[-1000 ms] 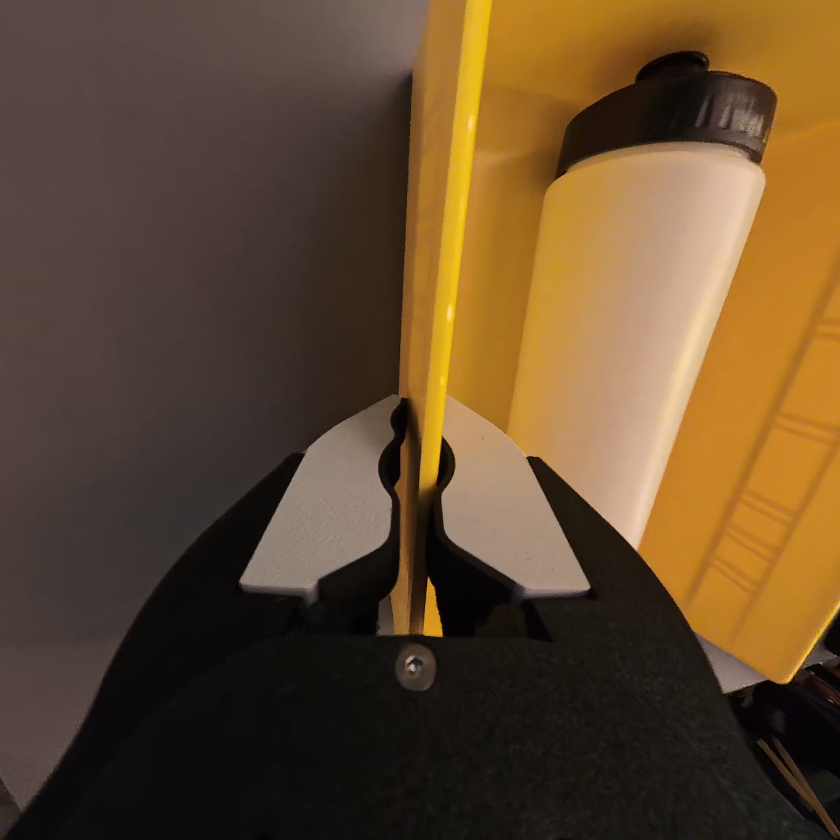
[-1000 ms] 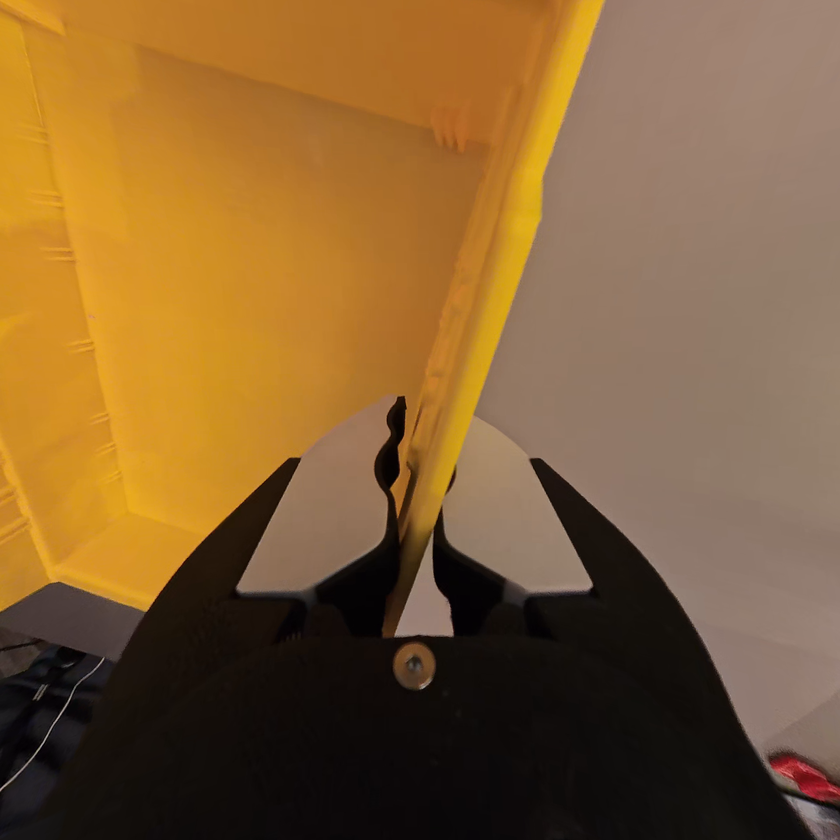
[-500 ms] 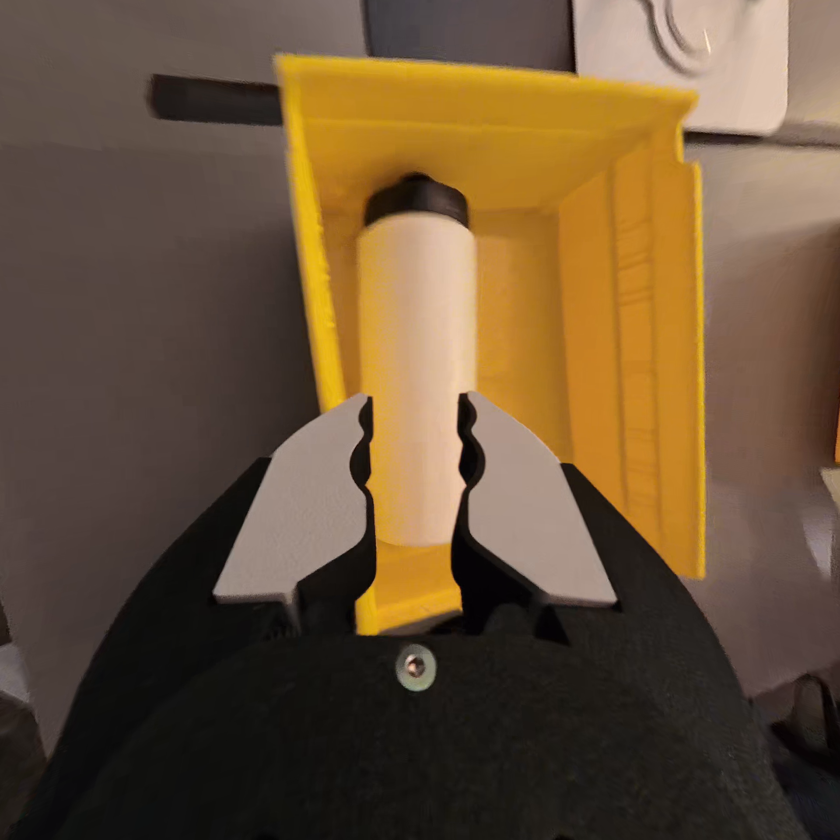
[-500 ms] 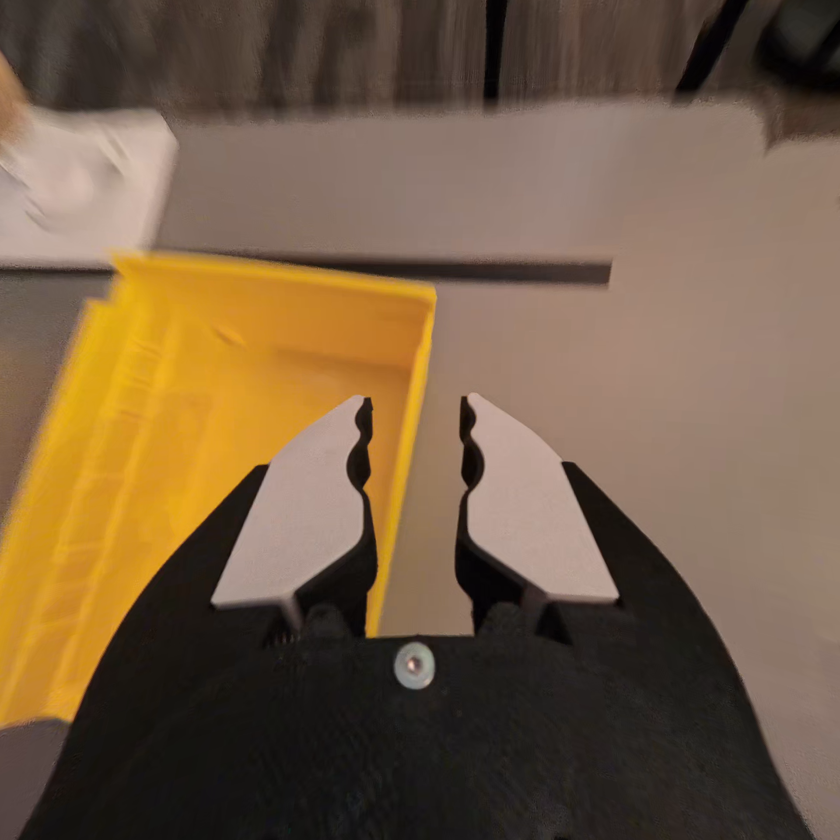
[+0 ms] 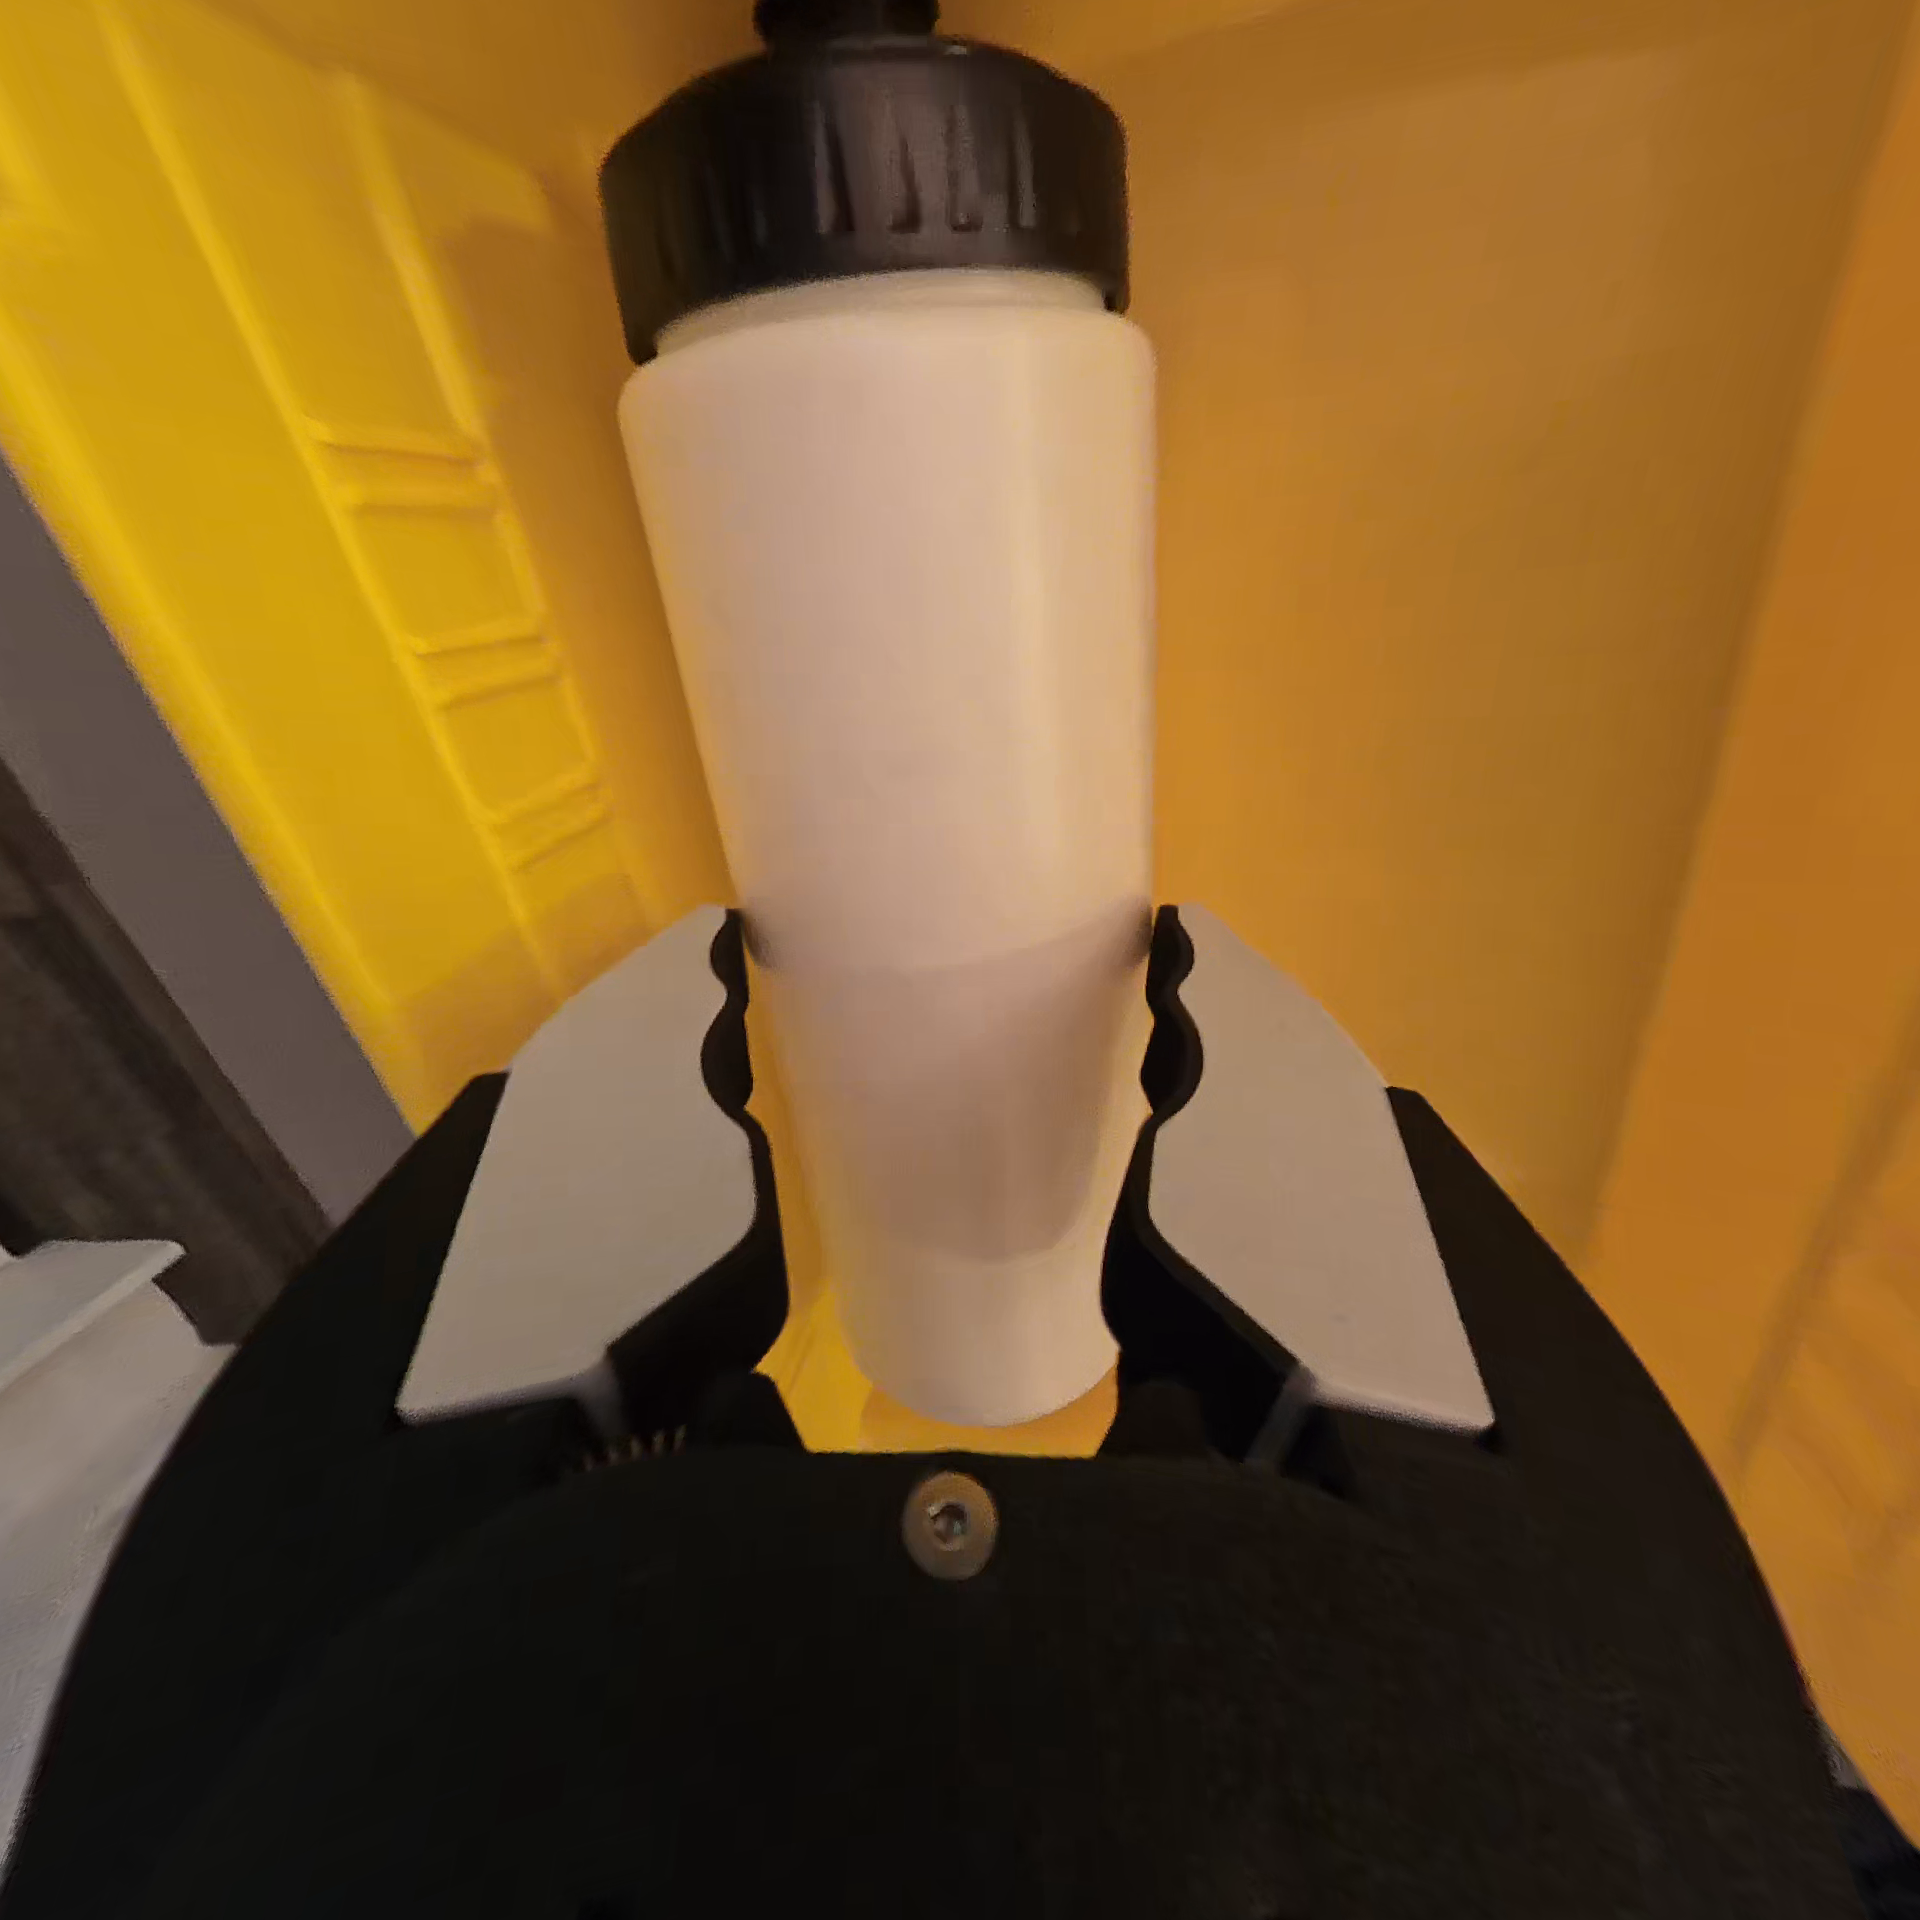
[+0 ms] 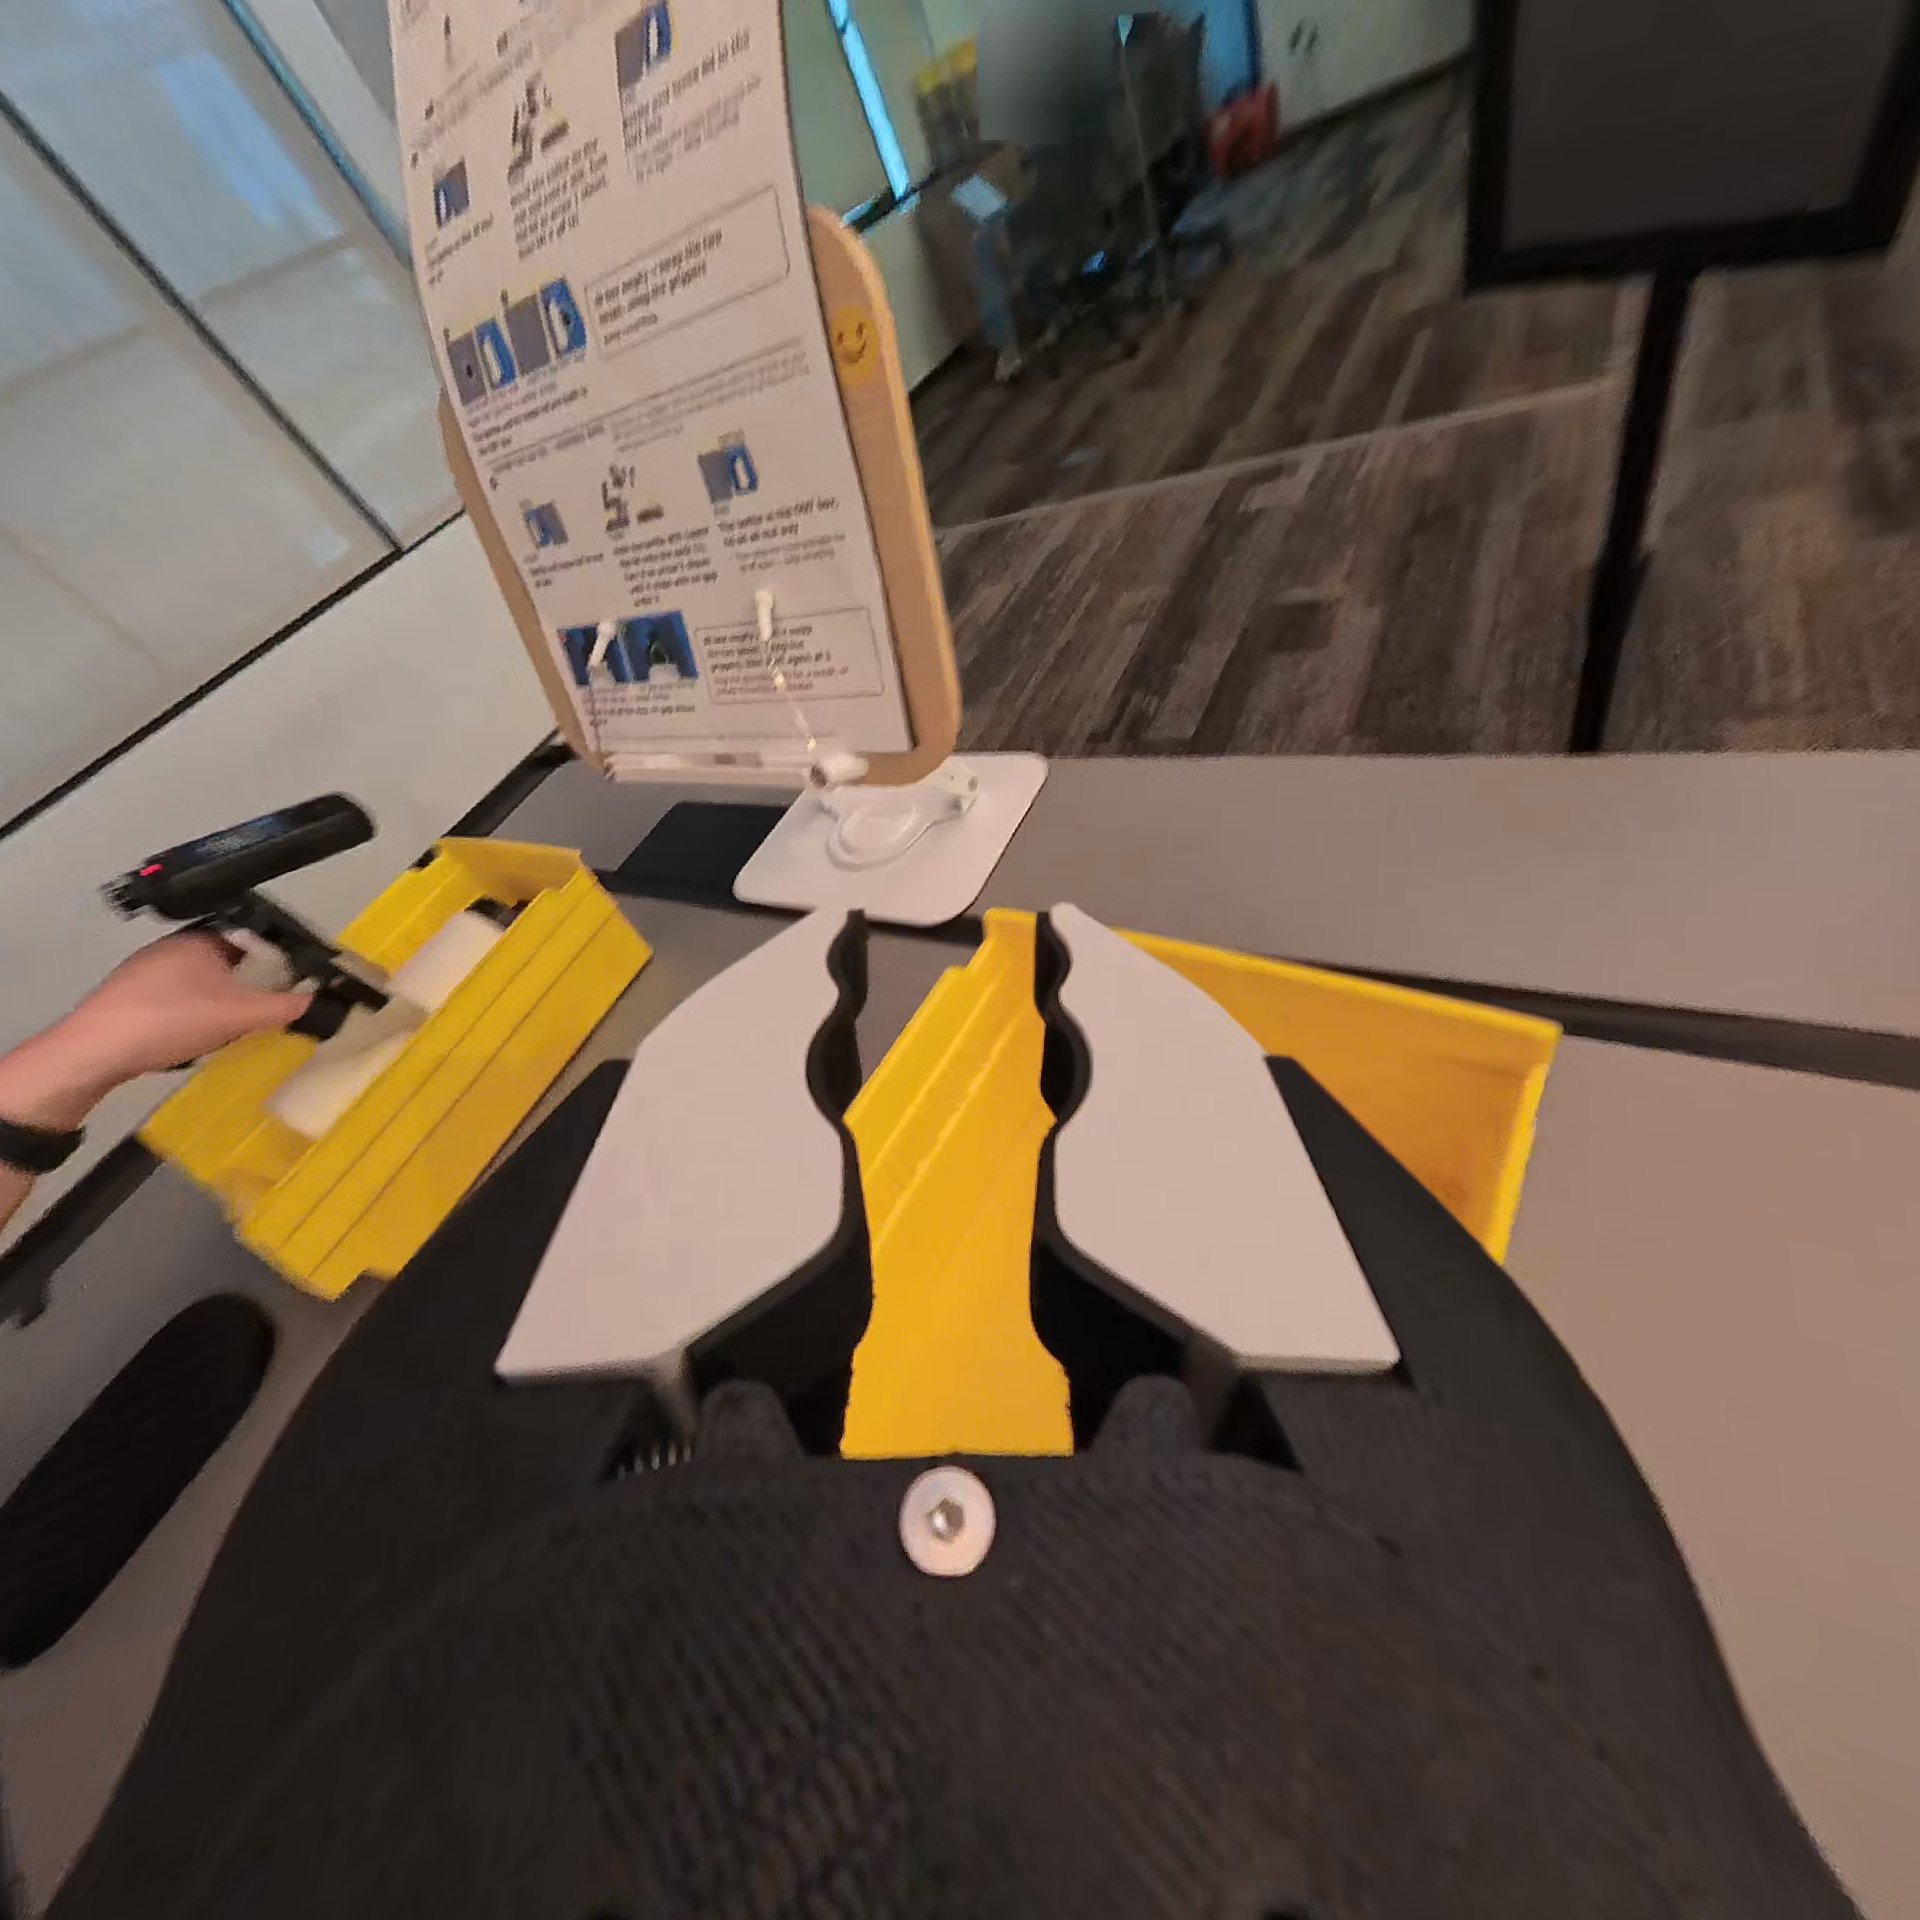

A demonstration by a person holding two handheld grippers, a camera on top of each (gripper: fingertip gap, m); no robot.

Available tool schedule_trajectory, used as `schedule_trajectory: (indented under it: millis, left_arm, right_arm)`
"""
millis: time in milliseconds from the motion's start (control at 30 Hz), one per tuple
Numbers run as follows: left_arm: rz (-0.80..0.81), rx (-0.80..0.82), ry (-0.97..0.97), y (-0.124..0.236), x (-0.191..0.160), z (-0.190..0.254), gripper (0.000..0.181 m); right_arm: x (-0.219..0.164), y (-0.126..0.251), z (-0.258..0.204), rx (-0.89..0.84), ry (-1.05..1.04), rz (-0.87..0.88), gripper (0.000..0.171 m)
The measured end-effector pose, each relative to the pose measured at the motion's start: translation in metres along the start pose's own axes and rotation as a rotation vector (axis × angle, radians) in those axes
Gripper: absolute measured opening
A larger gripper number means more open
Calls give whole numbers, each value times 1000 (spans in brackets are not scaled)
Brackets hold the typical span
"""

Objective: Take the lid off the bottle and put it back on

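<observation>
A white bottle [image 5: 904,644] with a black ribbed lid [image 5: 862,177] lies in a yellow tray [image 5: 1455,623], lid end away from me. My left gripper [image 5: 951,925] is open wide and straddles the bottle's lower body, its pads at the bottle's sides; the view is blurred. The right wrist view shows the same bottle [image 6: 436,956] in its tray [image 6: 447,1101] at the far left, with the left gripper [image 6: 332,1003] over it. My right gripper [image 6: 951,925] is open and empty above a second yellow tray [image 6: 1351,1049], whose left wall shows between the fingers.
A stand with a printed sheet [image 6: 644,416] sits on a white base [image 6: 894,842] at the back of the grey table [image 6: 1455,862]. A person's hand [image 6: 135,1018] holds the left gripper. A dark oval object [image 6: 114,1455] lies at the near left.
Both grippers were shut on yellow tray walls and let go. The left moved over the bottle and opened wide around it. The right pulled back above the second tray, jaws apart.
</observation>
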State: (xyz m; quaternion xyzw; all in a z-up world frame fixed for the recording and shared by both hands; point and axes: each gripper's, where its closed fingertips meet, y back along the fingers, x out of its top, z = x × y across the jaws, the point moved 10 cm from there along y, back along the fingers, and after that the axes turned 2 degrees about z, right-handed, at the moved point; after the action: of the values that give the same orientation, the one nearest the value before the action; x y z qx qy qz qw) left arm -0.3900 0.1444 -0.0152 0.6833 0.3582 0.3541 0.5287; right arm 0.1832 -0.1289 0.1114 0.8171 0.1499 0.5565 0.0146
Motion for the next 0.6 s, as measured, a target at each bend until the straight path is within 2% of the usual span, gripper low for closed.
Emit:
schedule_trajectory:
  millis: [200, 600]
  left_arm:
    - [-23, 3, 39, -9, 1, -5, 79]
    - [-15, 77, -58, -15, 1, 6, 83]
  right_arm:
    - [-10, -12, -4, 184, -102, -107, 31]
    - [-12, -40, -47, 356, -13, -174, 31]
